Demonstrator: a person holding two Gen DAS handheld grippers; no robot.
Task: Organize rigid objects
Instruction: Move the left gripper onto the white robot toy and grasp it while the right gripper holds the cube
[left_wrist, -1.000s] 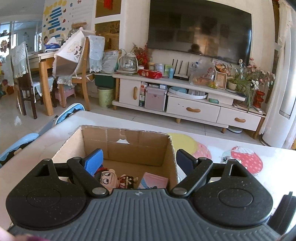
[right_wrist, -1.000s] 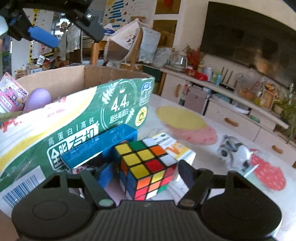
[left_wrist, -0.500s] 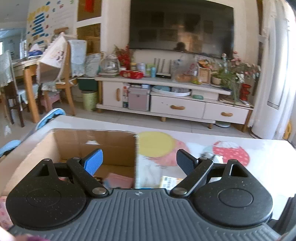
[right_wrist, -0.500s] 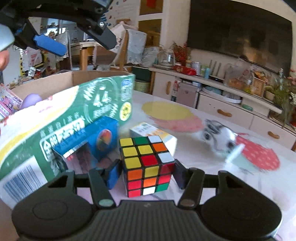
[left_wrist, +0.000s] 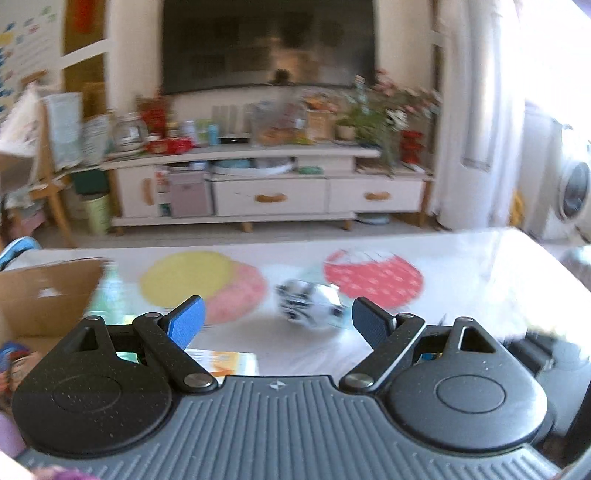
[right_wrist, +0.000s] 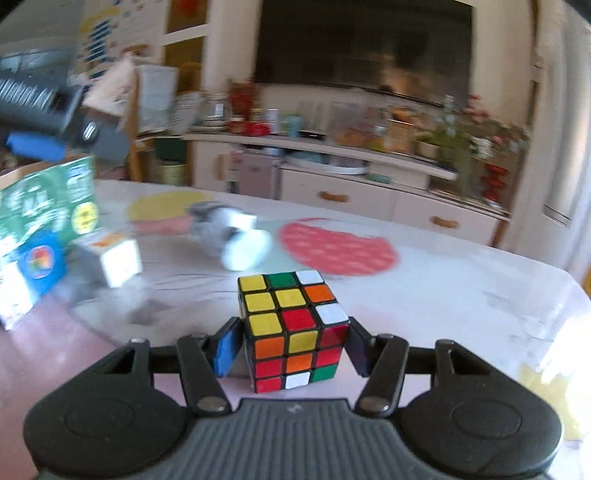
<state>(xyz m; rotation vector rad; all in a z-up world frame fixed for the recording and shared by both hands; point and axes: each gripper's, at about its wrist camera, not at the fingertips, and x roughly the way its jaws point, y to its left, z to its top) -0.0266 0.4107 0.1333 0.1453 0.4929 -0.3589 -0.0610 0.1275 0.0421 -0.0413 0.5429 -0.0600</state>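
On the table (right_wrist: 461, 302), right jaws pinch the cube (right_wrist: 291, 328); left jaws spread.

Cube (right_wrist: 293, 328): black frame, faces tiled in yellow, red, orange, green and white squares. Gripper pads (left_wrist: 186, 320): blue, on black arms with a grey ribbed body. Tablecloth (left_wrist: 461, 266): white, printed with a yellow disc (left_wrist: 186, 277), a pink disc (left_wrist: 236, 297) and a red disc with white dots (left_wrist: 373, 277). Toy (left_wrist: 308, 306): black-and-white pattern. Box (right_wrist: 48, 201): green print outside, brown cardboard inside. Carton (right_wrist: 40, 258): blue with a multicoloured round emblem.
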